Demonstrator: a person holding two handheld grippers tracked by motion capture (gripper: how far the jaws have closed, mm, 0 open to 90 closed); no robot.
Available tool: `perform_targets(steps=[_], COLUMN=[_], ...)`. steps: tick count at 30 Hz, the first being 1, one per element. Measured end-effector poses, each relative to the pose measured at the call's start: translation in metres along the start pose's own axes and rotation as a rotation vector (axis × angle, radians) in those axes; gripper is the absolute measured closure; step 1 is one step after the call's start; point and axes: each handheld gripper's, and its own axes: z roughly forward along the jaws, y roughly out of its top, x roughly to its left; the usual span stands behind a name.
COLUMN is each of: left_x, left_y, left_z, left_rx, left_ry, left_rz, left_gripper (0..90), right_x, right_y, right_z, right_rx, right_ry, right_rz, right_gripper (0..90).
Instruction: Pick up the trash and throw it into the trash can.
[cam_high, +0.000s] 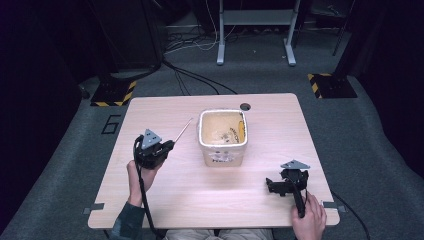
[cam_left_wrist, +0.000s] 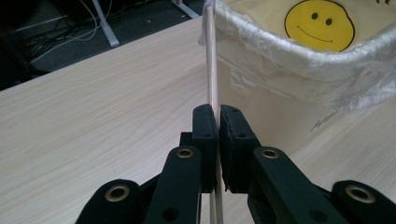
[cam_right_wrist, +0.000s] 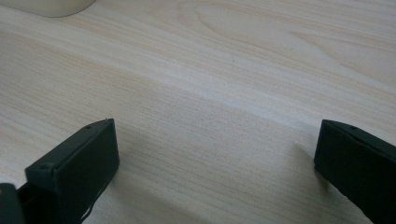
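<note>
Left gripper (cam_left_wrist: 218, 116) pinching stick (cam_left_wrist: 212, 60) low, tip reaching bin (cam_high: 222, 136) rim. Right gripper (cam_right_wrist: 217, 140) resting spread on table (cam_high: 165, 195). Risk: stick pivoting, catching liner (cam_left_wrist: 299, 70), missing bin.

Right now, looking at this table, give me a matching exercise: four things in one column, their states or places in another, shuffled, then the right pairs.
Things:
1. left tongs
2. right tongs
3. thin wooden stick
4. bin

States or places:
A. lined with a plastic bag, mid-table
B. open, with bare table between them
C. shut on something thin
D. clamped at one end, pointing toward the bin's rim

Pairs: 1-C, 2-B, 3-D, 4-A
</note>
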Motion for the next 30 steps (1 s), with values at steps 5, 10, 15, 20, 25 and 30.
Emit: perform_targets(steps=[5,10,15,20,25,30], left_x=[0.001,0.000,-0.002,-0.006,-0.010,-0.015], left_y=[0.005,0.010,0.023,0.033,0.041,0.050], left_z=[-0.001,0.000,0.002,0.006,0.015,0.018], left_rx=[-0.012,-0.017,-0.033,-0.045,-0.052,-0.073], left_ry=[-0.001,-0.004,-0.013,-0.027,-0.045,-0.047], left_rz=[-0.001,0.003,0.021,0.034,0.038,0.051], left_gripper=[85.0,85.0,85.0,85.0,85.0,85.0], right_x=[0.000,0.000,0.000,0.000,0.000,0.000], right_y=[0.000,0.000,0.000,0.000,0.000,0.000], right_z=[0.000,0.000,0.000,0.000,0.000,0.000], right_rx=[0.000,0.000,0.000,0.000,0.000,0.000], right_ry=[0.000,0.000,0.000,0.000,0.000,0.000], right_rz=[0.000,0.000,0.000,0.000,0.000,0.000], right_gripper=[0.0,0.0,0.0,0.0,0.0,0.0])
